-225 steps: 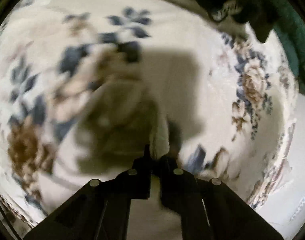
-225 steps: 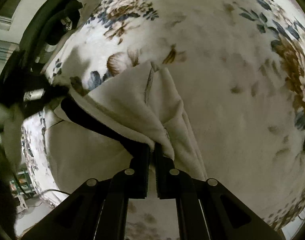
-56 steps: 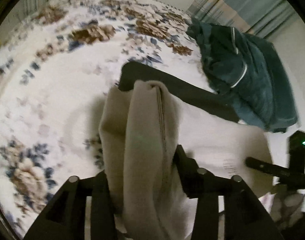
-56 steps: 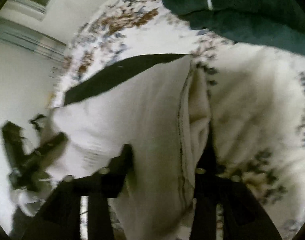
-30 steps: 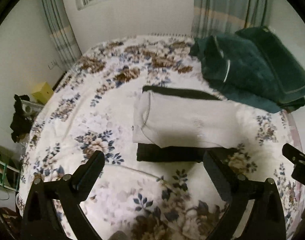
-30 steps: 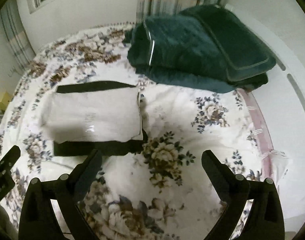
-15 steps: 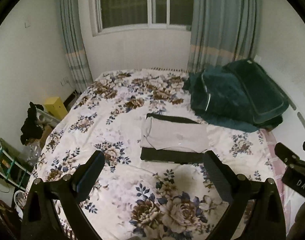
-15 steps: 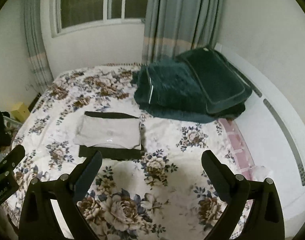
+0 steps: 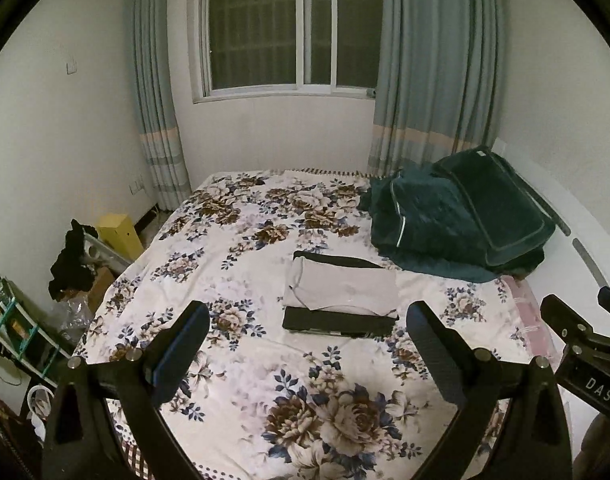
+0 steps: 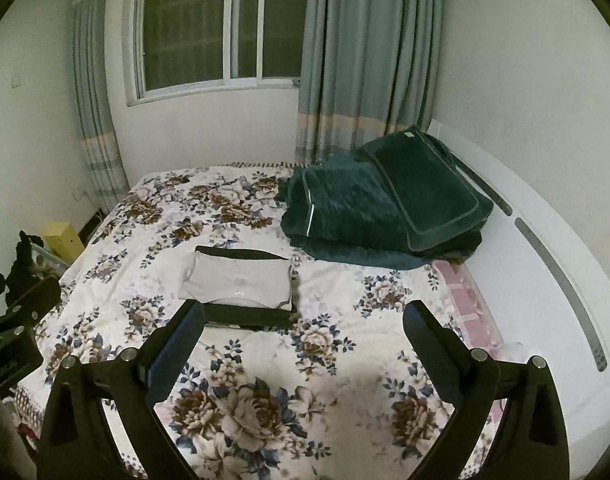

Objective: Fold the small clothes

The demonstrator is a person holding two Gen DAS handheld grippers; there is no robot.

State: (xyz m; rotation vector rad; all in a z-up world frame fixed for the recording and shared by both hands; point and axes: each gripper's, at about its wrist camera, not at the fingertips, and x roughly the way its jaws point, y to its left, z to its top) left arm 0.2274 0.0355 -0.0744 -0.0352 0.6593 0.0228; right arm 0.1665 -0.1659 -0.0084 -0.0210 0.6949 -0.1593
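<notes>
A folded cream garment (image 9: 345, 289) lies on a folded black garment (image 9: 337, 322) in the middle of the flowered bed (image 9: 241, 248). The same stack shows in the right wrist view, cream (image 10: 241, 282) on black (image 10: 249, 316). My left gripper (image 9: 309, 344) is open and empty, held high and well back from the stack. My right gripper (image 10: 303, 340) is open and empty too, also far back above the bed's near part. The right gripper's body (image 9: 585, 344) shows at the right edge of the left wrist view.
A dark green quilt and pillow (image 9: 457, 224) are piled at the bed's far right by the white headboard (image 10: 545, 264). A window with curtains (image 9: 289, 28) is behind. A yellow box (image 9: 119, 234), dark clothes and a shelf (image 9: 9, 328) stand left of the bed.
Both grippers let go of the cream garment, opened wide and drew far back and up from the bed. The folded stack now lies still and looks small in both views.
</notes>
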